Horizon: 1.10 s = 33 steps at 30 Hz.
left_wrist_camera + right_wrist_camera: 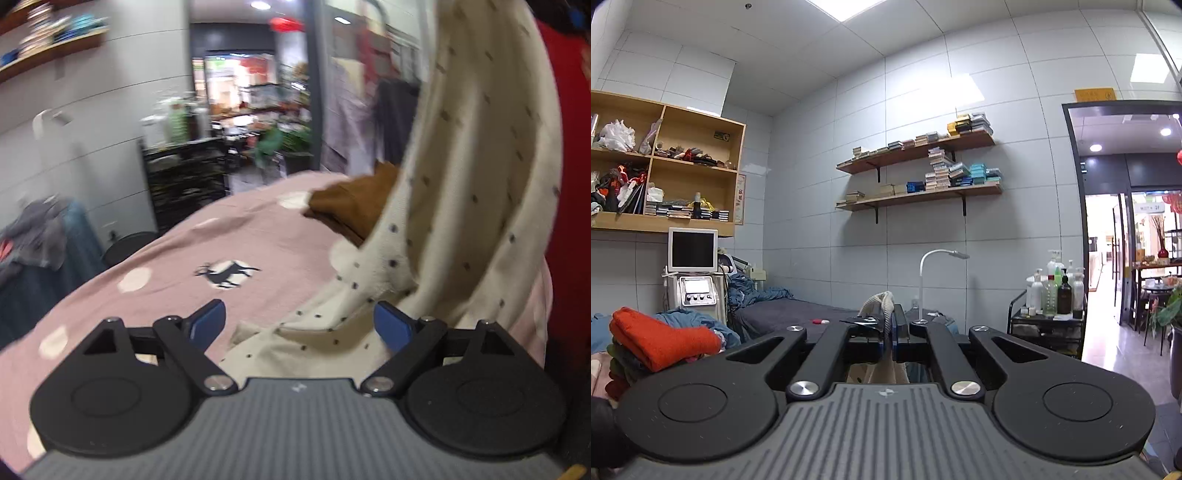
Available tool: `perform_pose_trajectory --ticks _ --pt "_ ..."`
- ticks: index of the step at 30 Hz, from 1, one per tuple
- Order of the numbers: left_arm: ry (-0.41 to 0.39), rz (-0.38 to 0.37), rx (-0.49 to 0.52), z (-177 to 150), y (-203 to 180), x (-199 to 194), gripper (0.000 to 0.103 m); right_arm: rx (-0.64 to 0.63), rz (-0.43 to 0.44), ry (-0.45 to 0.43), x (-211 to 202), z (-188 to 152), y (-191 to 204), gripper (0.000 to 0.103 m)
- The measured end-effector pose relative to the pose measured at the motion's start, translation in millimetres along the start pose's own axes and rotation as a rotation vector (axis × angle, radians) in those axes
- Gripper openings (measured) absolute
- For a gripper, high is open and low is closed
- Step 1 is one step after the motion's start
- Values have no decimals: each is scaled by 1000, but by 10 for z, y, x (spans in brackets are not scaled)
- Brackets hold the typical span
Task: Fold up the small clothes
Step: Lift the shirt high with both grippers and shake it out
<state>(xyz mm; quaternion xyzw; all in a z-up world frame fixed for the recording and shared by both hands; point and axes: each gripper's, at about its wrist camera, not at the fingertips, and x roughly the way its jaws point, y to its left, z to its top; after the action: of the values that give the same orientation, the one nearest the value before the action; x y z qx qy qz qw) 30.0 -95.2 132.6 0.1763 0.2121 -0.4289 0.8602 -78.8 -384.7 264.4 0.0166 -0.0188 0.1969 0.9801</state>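
Cream dotted garment [476, 184]: one part hangs down at the right of the left wrist view, its lower end lying on the pink spotted cover [166, 258] with a black deer print. Left gripper [299, 326]: jaws spread wide, nothing pressed between the blue pads, cream cloth lying just ahead between them. Right gripper [889, 326]: jaws closed tight on a bunched fold of the cream cloth, which rises above the pads and hangs below them. Brown folded garment [347, 210]: on the pink cover, just behind the cream one. Orange folded garment [661, 341]: on top of a stack of clothes at the left of the right wrist view. Wooden cubby shelf [701, 140]: holds bags, cloth items and flat boxes. Two wall shelves [919, 195]: rows of small stacked boxes. Black trolley [1047, 325]: holds pump bottles. Yellow sign [1095, 95] above the doorway: writing too small to read.
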Motion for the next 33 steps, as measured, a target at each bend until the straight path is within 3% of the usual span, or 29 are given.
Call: perform_pose_trajectory --ticks 2,4,6,8,10,13,20,24,26,29,33 --pt "31 -11 102 12 -181 162 84 8 -6 5 -16 -23 -10 6" --pt "51 37 176 50 -354 340 76 18 -3 10 -20 -29 -19 6" --pt "54 48 210 79 -432 495 59 28 -5 14 -16 -39 -26 7" --pt "71 27 208 116 -477 593 22 47 2 24 -13 -61 -30 7" --pt "79 9 191 142 -495 627 11 44 -5 29 -30 -87 -20 7" --pt "31 71 178 144 -510 519 5 41 -32 32 -75 -120 -46 7" --pt "-261 334 -183 373 13 -499 3 77 -109 31 -123 -212 -194 7" --pt "-449 478 -172 604 54 -1222 3 78 -61 -24 -135 -157 -159 7" --pt "-599 567 -205 742 21 -1666 3 54 -41 -82 -159 -54 -105 7" --pt "-797 637 -238 1006 -68 -2343 3 24 -7 -219 -228 273 -19 7" --pt "-976 699 -130 1375 -401 -2955 3 -31 69 -442 -410 807 153 6"
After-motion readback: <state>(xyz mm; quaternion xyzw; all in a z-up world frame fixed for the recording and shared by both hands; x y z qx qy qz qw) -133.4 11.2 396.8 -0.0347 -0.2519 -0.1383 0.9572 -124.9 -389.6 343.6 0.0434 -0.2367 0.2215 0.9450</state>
